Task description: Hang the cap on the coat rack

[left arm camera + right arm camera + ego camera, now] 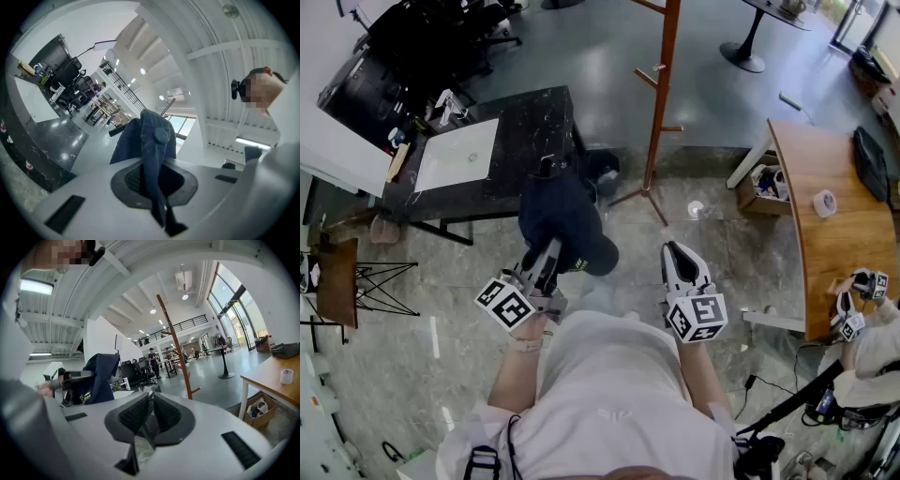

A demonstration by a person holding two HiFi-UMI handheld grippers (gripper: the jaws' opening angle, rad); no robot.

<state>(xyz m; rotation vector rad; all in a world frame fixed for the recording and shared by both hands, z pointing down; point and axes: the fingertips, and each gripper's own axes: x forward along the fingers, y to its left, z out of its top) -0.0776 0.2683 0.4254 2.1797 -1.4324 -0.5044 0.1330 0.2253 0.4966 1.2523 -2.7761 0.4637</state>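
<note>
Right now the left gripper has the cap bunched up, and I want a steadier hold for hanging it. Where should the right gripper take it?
Probably the rounded brim, coming in from the right side of the cap. The left gripper pinches folded crown cloth, so the brim hangs free on the side facing the right gripper, whose jaws are together and empty.

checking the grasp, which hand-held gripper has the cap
The left hand-held gripper, shut on the dark cap; the right hand-held gripper is shut on nothing.
</note>
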